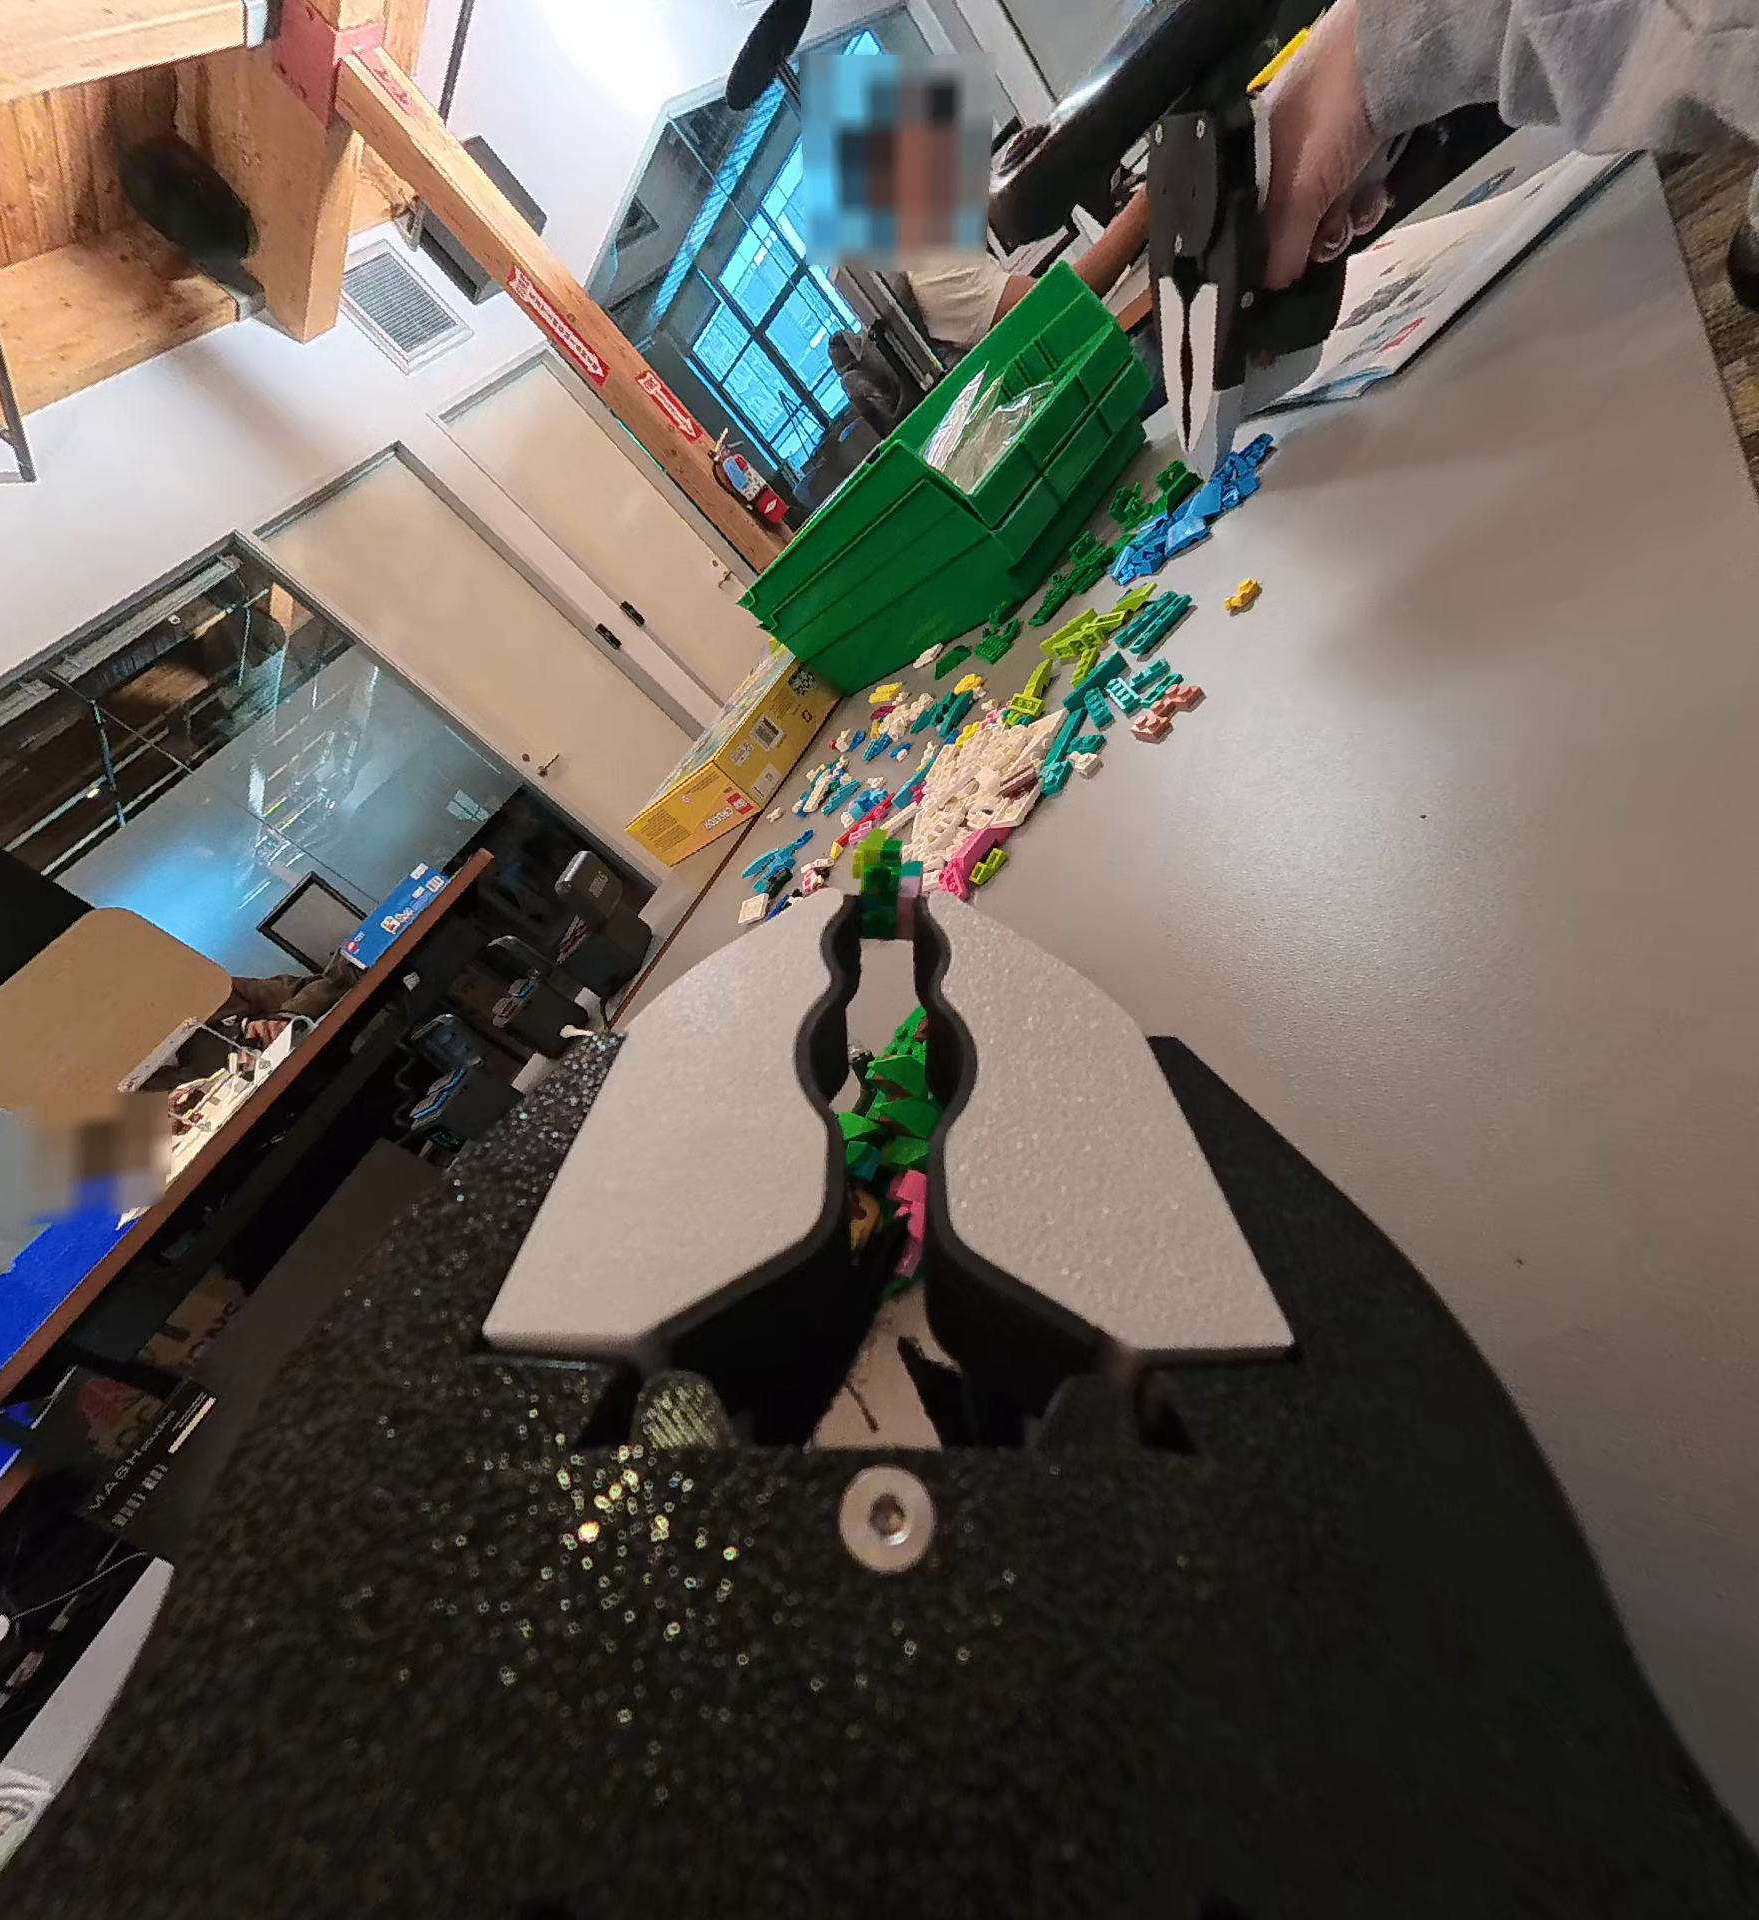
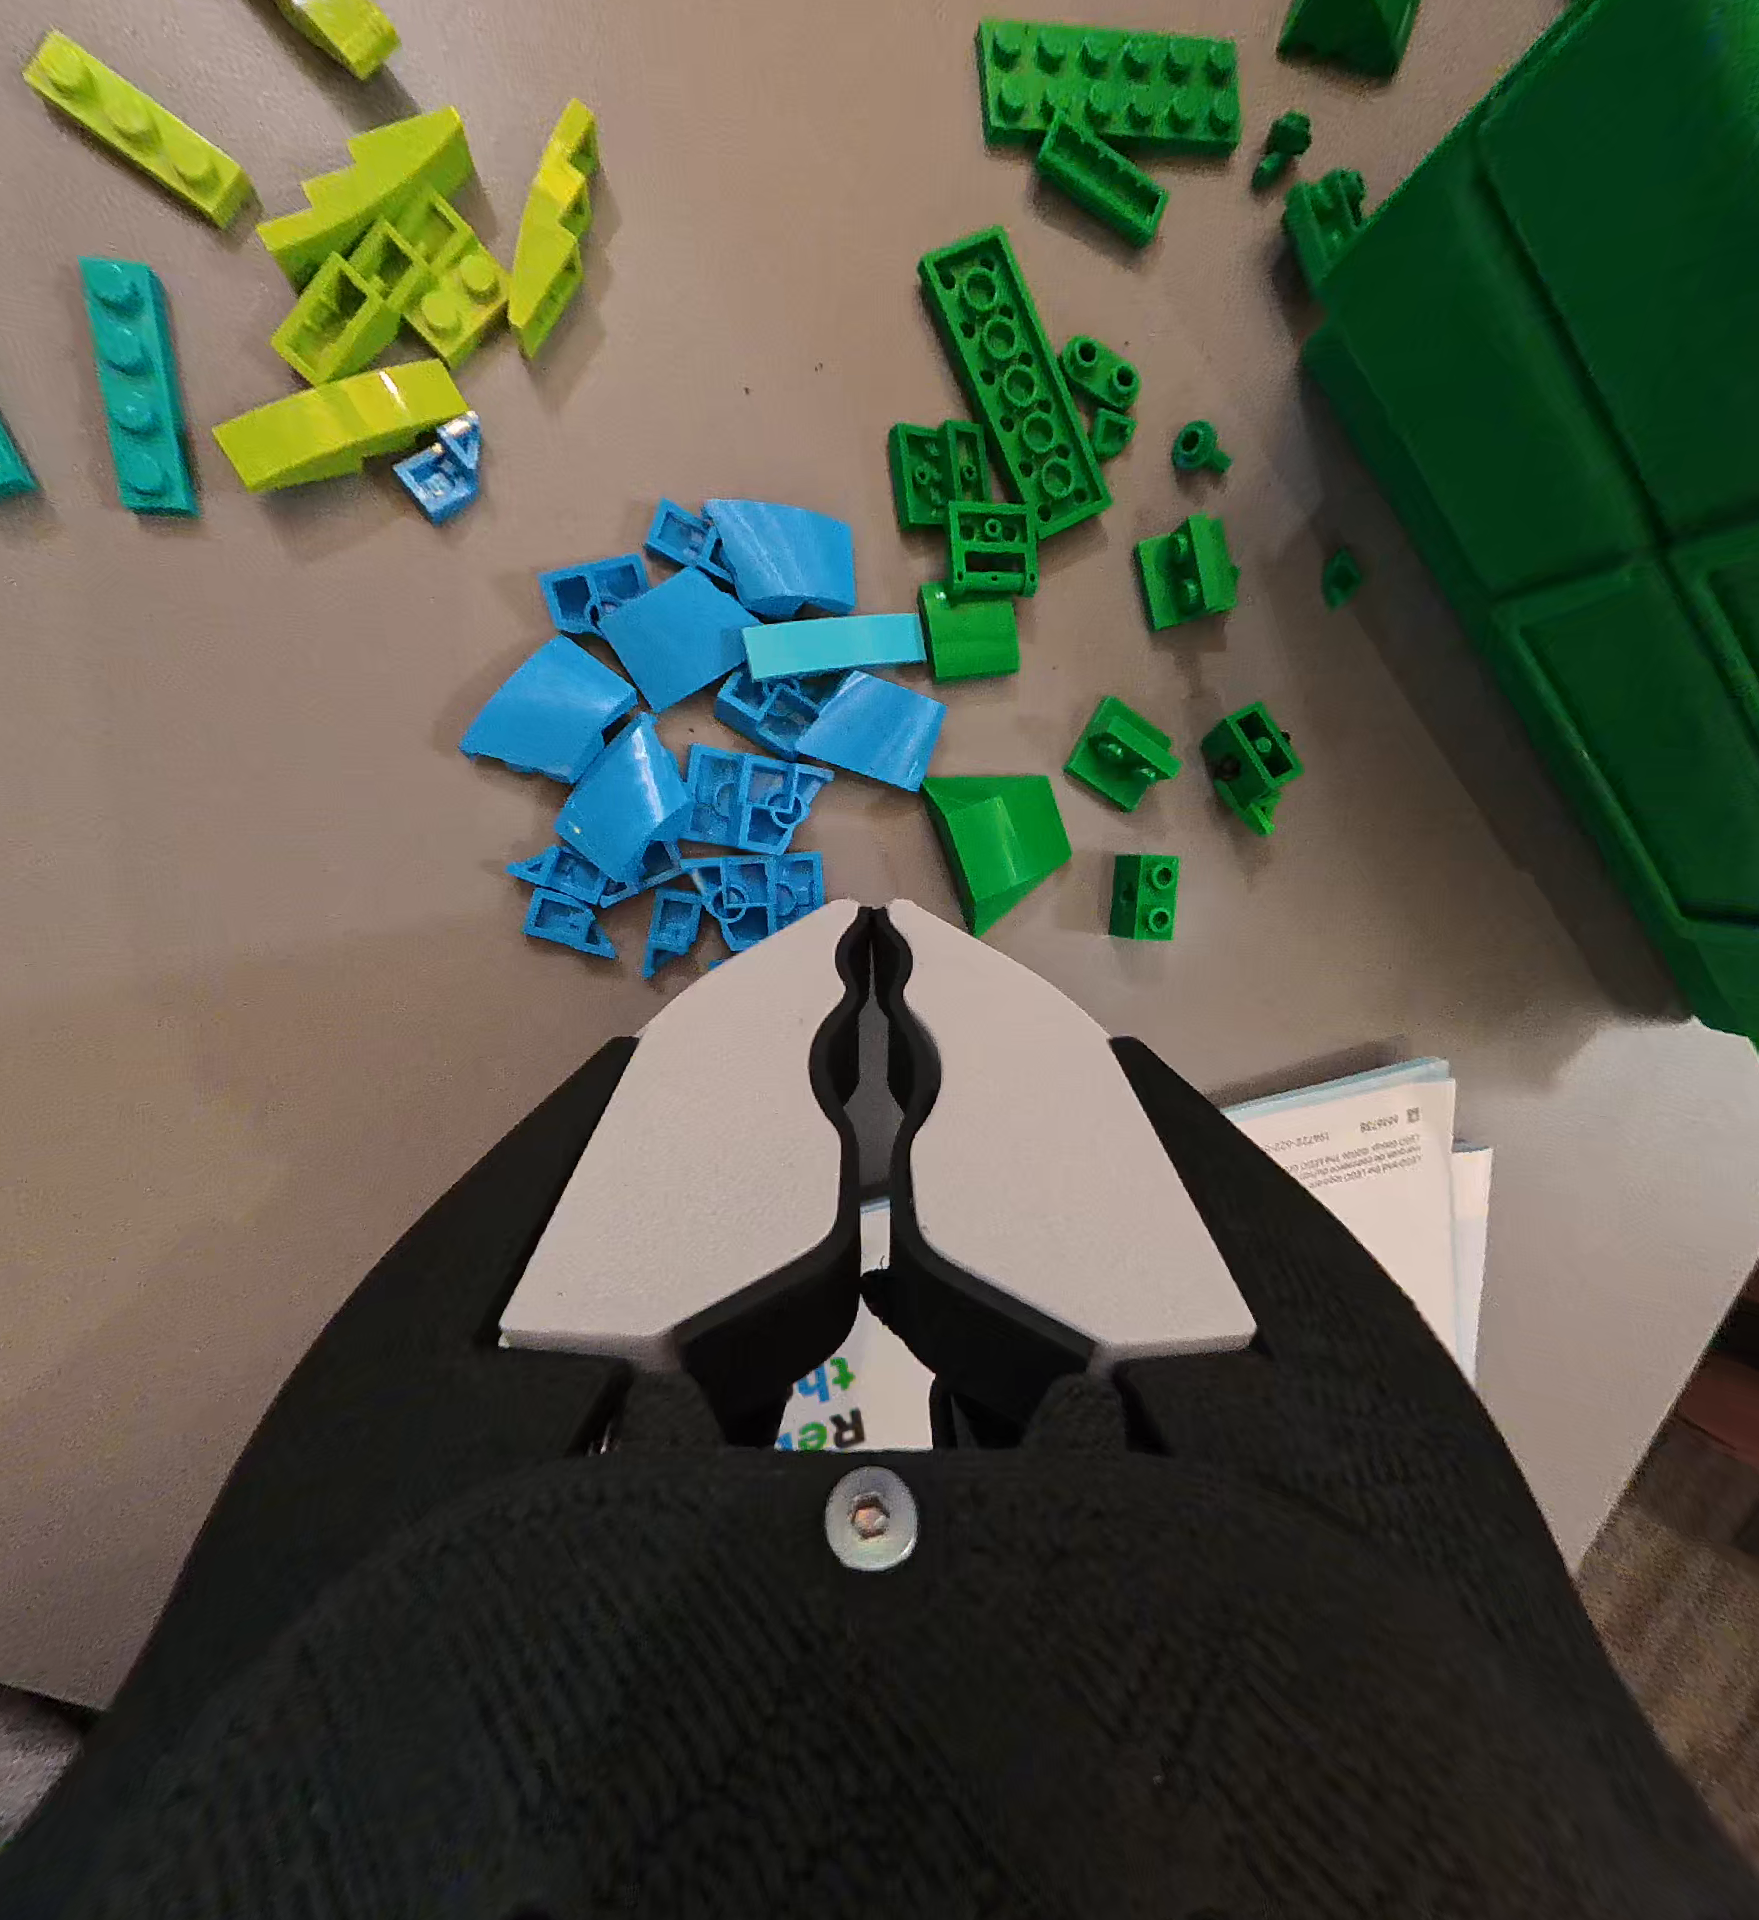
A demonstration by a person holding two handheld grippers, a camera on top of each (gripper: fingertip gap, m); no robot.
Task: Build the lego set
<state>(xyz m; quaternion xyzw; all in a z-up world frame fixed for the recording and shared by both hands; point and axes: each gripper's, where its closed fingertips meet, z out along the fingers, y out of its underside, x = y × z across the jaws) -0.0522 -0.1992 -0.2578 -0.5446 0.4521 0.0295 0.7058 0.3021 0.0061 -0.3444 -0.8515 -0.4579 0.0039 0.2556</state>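
A small green-and-pink brick assembly (image 1: 885, 894) is clamped in the left claw (image 1: 880, 920) above the grey tabletop (image 1: 1426, 935); right claw (image 2: 870, 914) is pressed together, bare, over blue curved bricks (image 2: 688, 727), green bricks (image 2: 1010, 416) and green bin (image 2: 1602, 436) beyond

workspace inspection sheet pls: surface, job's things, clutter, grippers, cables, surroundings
Surface: grey table, strewn with bricks.
Job's things: small green-and-pink brick assembly; blue brick pile; green bricks; lime bricks.
Clutter: green bins, yellow box, booklet.
Grippers: left gripper clamps the assembly; right gripper shut, nothing between its tips, above the blue pile.
Cables: nothing seen.
Surroundings: glass-walled room, wooden beams, people beyond.
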